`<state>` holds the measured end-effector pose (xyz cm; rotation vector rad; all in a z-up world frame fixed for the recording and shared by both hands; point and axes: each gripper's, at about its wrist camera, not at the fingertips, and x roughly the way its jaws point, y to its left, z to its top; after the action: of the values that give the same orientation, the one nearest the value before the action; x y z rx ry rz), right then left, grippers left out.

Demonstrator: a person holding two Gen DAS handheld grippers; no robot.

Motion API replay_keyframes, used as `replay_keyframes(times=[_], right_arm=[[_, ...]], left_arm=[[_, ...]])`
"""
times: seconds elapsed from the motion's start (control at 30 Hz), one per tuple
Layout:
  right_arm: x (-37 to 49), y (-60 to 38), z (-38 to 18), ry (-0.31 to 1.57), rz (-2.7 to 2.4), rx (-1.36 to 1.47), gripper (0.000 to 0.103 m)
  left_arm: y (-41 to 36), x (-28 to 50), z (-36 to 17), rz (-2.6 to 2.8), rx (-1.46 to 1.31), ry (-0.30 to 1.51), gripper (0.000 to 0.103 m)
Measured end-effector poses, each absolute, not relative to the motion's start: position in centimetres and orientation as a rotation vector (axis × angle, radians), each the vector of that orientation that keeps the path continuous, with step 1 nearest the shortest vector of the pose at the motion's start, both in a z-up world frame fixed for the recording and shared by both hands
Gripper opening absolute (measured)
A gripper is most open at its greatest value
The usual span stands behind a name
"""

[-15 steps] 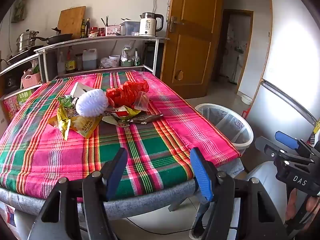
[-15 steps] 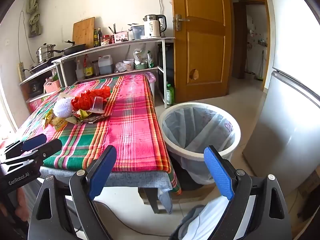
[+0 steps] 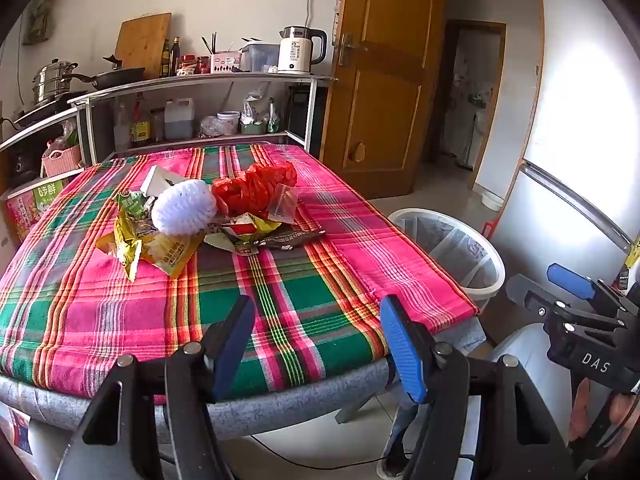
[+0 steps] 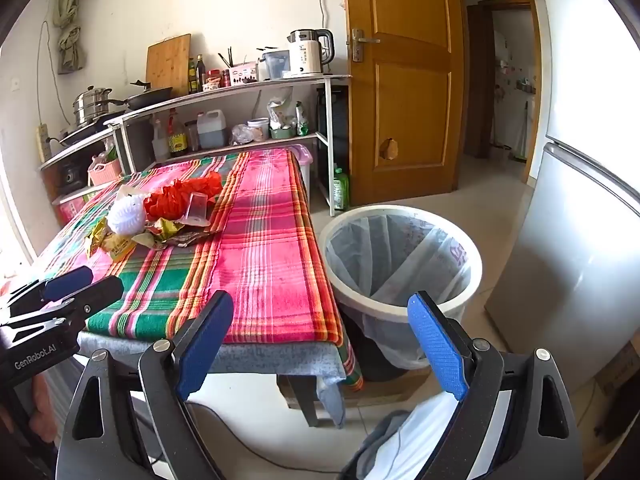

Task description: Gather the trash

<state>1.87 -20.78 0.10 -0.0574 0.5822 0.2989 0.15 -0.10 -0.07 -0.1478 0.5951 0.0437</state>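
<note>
A heap of trash lies mid-table on the plaid cloth: a white foam fruit net (image 3: 182, 208), a crumpled red plastic bag (image 3: 256, 188), a clear plastic cup (image 3: 284, 208), yellow snack wrappers (image 3: 160, 250) and a dark wrapper (image 3: 288, 238). The same heap appears in the right wrist view, with the foam net (image 4: 126, 214) and red bag (image 4: 180, 196). A white bin (image 4: 400, 264) with a clear liner stands on the floor right of the table. My left gripper (image 3: 318, 344) is open over the table's near edge, holding nothing. My right gripper (image 4: 320, 344) is open and empty between table corner and bin.
A metal shelf (image 3: 200, 80) behind the table carries a kettle (image 3: 298, 50), pots, bottles and a cutting board. A wooden door (image 4: 404, 80) stands at the back. A silver fridge (image 4: 580, 240) is on the right, close to the bin. A cable runs across the floor under the table.
</note>
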Motion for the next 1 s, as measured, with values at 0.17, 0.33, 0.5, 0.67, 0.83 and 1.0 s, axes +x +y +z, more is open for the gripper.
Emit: replay_keyframes(times=[0.17, 0.33, 0.5, 0.67, 0.83, 1.0], right_arm=[[1.93, -20.77, 0.07, 0.583, 0.298, -0.059, 0.089], [1.92, -20.8, 0.06, 0.583, 0.3, -0.057, 0.089], [1.92, -20.77, 0.05, 0.583, 0.298, -0.058, 0.089], [1.96, -20.76, 0.04, 0.583, 0.298, -0.058, 0.089], [1.96, -20.74, 0.04, 0.584, 0.299, -0.058, 0.089], [1.96, -20.76, 0.05, 0.583, 0.298, -0.058, 0.089]], left_arm=[[-0.21, -0.09, 0.89, 0.045, -0.149, 0.591, 0.067], [-0.26, -0.1, 0.68, 0.043, -0.148, 0.589, 0.067], [-0.25, -0.09, 0.64, 0.045, -0.148, 0.587, 0.067], [-0.29, -0.1, 0.67, 0.044, -0.148, 0.587, 0.067], [-0.24, -0.1, 0.64, 0.044, -0.149, 0.586, 0.067], [-0.35, -0.09, 0.75, 0.042, -0.15, 0.586, 0.067]])
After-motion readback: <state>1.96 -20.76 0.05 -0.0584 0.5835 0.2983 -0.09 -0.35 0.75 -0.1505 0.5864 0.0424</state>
